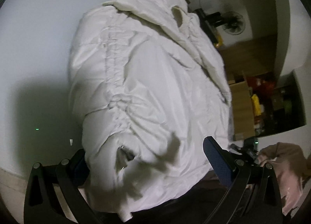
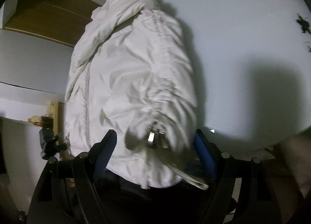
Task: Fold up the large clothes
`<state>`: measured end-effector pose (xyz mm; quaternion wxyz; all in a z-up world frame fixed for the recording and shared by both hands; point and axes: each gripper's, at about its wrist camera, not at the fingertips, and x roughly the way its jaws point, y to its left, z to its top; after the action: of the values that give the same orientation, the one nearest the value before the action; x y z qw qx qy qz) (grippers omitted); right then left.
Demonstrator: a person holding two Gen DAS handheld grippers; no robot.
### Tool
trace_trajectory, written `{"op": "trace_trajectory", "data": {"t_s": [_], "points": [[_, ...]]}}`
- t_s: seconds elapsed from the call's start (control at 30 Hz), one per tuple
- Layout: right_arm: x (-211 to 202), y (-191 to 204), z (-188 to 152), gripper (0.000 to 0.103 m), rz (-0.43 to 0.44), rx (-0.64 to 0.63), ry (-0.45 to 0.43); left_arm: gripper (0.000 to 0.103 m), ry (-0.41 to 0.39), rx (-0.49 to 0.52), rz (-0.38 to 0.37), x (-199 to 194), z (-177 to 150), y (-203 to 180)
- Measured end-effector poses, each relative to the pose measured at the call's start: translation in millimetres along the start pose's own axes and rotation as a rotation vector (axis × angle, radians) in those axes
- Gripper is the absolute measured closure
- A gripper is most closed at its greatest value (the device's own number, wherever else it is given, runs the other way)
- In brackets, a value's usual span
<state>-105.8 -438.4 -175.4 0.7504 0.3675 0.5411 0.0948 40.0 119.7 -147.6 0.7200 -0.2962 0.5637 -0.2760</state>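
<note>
On the white table (image 1: 38,52) lies the white puffer jacket (image 1: 147,80), its hem edge nearest us. We should seize the hem low at both corners, pinching every layer before folding. Our left gripper (image 1: 151,157) and right gripper (image 2: 155,148) stand unclenched, jaws wide, hem fabric between them, nothing grasped.

Dim rm; white table (image 1: 42,35); wood floor (image 1: 250,52); fan (image 1: 233,22).

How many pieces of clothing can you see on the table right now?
2. A puffy white quilted jacket lies across the middle of the white table; a crumpled pink garment sits at its near edge. Others may be hidden.
</note>
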Motion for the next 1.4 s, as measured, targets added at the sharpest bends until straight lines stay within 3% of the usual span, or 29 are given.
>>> {"op": "trace_trajectory", "data": {"t_s": [0.17, 0.37, 0.4, 0.43, 0.47, 0.5, 0.53, 0.6, 0.73, 0.9, 1.07, 1.2, 1.3, 1.4], "points": [[12, 9, 7, 0.021, 0.039, 0.004, 0.007, 0.001, -0.028, -0.072, -0.129, -1, 4, 14], [21, 18, 11, 0.021, 0.071, -0.011, 0.010, 0.002, -0.022, -0.061, -0.130, 10, 11, 5], [23, 18, 11, 0.032, 0.066, -0.004, 0.009, 0.002, -0.020, -0.064, -0.123, 11, 12, 3], [27, 17, 11, 0.062, 0.031, 0.005, 0.017, 0.004, -0.021, -0.069, -0.109, 13, 13, 2], [30, 13, 11, 0.074, 0.022, 0.017, 0.020, 0.008, -0.018, -0.065, -0.082, 14, 13, 0], [31, 10, 10, 0.080, 0.034, 0.025, 0.018, 0.023, -0.015, -0.055, -0.044, 13, 12, -1], [30, 9, 10, 0.084, 0.034, 0.020, 0.017, 0.044, -0.015, -0.051, -0.014, 15, 12, -2], [27, 10, 7, 0.087, 0.030, 0.004, 0.006, 0.067, -0.023, -0.065, 0.041, 15, 9, 3], [19, 16, -1, 0.091, 0.021, -0.036, -0.010, 0.080, -0.027, -0.057, 0.045, 16, -3, 1], [-1, 16, -11, 0.092, 0.026, -0.056, -0.014, 0.085, 0.024, -0.041, 0.019, 11, -19, -9], [-24, 4, -25, 0.092, 0.087, -0.030, 0.003, 0.085, 0.070, -0.041, -0.006, 3, -32, -15], [-16, -13, -22, 0.092, 0.071, 0.018, 0.038, 0.085, 0.111, -0.094, -0.005, 11, -26, -2], [-31, -7, -21, 0.092, 0.120, -0.009, 0.000, 0.085, 0.098, -0.100, -0.046, 3, -26, -1], [-33, -6, -16, 0.092, 0.106, -0.020, 0.012, 0.085, 0.095, -0.095, -0.062, -4, -25, 1]]}}
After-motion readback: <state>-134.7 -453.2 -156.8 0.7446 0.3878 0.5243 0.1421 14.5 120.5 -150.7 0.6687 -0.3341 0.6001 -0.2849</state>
